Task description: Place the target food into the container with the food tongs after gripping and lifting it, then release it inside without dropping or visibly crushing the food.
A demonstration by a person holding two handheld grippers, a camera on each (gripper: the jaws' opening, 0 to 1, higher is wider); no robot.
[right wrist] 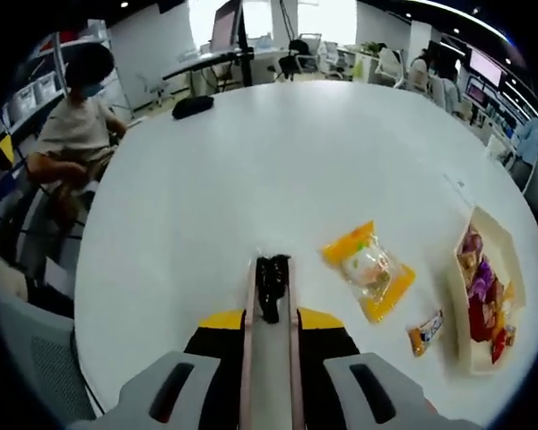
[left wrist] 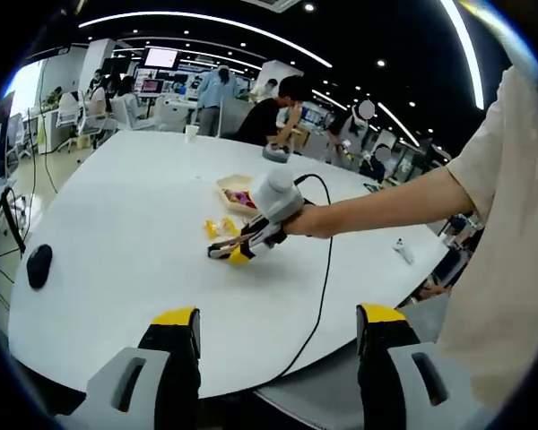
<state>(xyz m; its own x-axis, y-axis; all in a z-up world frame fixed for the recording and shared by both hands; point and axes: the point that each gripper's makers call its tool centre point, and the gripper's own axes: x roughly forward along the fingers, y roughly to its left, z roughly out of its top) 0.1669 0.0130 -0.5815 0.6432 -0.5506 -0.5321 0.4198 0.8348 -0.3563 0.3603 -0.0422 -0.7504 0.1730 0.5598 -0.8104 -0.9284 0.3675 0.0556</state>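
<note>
Yellow film wraps the target food: a packet [right wrist: 369, 270] with a pale round cake showing through its clear middle, lying flat on the white bench [right wrist: 251, 161]. In the right gripper view we see it just ahead of, and to the right of, the food tongs [right wrist: 271, 296]. Its long axis runs diagonally across that view, from upper left to lower right, skewed to the line of the tongs.

Beyond the packet, further right, lies a small orange snack bar [right wrist: 426, 332], and past that the container [right wrist: 507, 260], a shallow pale tray already holding purple and red wrapped sweets. Packet, bar and container sit near one another but apart.

We hold the tongs in the right gripper [right wrist: 271, 321], its yellow-tipped jaws drawn in tight on the handle. The two blades lie close together, their dark tips resting on or just above the bench, with nothing between them.

The left gripper [left wrist: 276, 333] hangs back at the bench's near edge, jaws spread wide and empty, well apart from the food. From its view we see the right gripper [left wrist: 251, 235] and our arm reaching over the bench.

We judge the right side much the nearer; the coming move calls for swinging the tongs rightward and turning them across the packet's narrow width.
</note>
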